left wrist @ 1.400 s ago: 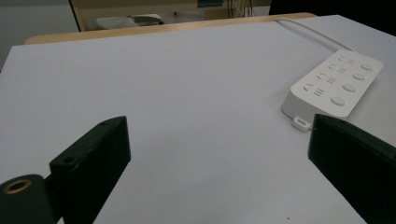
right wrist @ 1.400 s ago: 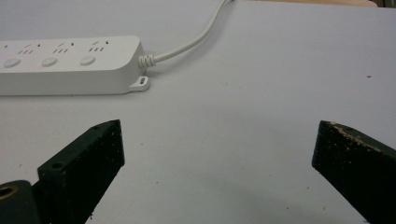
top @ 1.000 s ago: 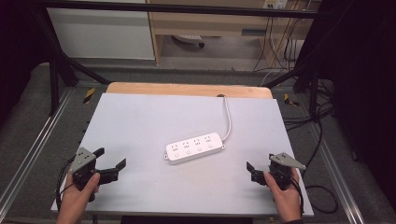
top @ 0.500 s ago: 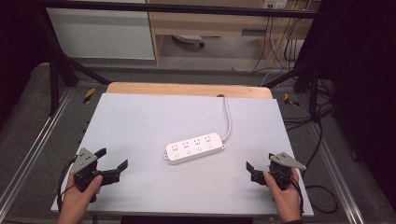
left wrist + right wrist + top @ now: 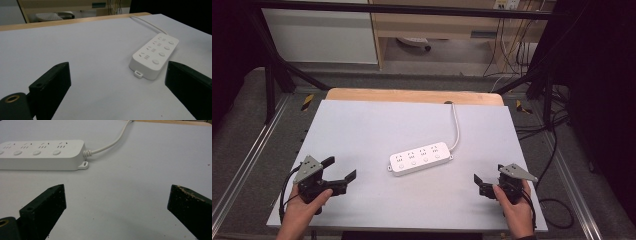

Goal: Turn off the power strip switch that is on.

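Both tongs, the left tongs (image 5: 339, 170) and right tongs (image 5: 478, 184), sit released near the surface's (image 5: 377, 125) front corners, so approaching the white power strip (image 5: 420, 158) at its middle calls for closing in from both ends, clear of its cord (image 5: 456, 125).

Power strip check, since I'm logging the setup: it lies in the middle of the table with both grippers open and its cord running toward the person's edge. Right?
Not quite. The power strip does lie mid-table, and the left gripper and right gripper are open, but the cord runs away from the person, toward the far wooden edge. The high view shows it.
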The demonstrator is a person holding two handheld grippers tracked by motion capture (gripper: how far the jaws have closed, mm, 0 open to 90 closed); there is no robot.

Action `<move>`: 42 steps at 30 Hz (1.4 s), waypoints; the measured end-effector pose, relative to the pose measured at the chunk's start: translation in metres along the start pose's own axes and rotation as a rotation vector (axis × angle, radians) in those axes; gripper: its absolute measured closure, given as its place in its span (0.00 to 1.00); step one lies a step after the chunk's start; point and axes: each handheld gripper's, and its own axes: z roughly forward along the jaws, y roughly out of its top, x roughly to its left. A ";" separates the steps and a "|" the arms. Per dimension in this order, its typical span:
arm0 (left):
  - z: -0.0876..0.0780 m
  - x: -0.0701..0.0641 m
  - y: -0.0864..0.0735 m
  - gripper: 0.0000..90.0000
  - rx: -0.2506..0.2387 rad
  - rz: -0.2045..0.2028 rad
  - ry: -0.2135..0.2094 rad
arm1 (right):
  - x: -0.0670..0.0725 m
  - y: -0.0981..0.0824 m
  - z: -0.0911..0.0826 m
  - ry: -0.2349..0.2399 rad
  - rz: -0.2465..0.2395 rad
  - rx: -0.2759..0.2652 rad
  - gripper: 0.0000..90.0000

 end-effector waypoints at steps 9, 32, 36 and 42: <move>0.018 -0.011 0.024 0.07 -0.004 0.019 -0.034 | 0.003 0.000 0.002 0.018 -0.005 0.008 0.03; 0.072 -0.033 0.060 0.06 -0.005 -0.005 -0.094 | 0.006 0.001 0.001 0.028 -0.023 0.008 0.03; 0.080 -0.036 0.062 0.07 0.000 -0.003 -0.095 | 0.009 0.001 0.001 0.037 -0.031 0.012 0.03; 0.097 -0.042 0.068 0.07 0.000 0.003 -0.099 | 0.011 0.001 0.002 0.044 -0.037 0.014 0.03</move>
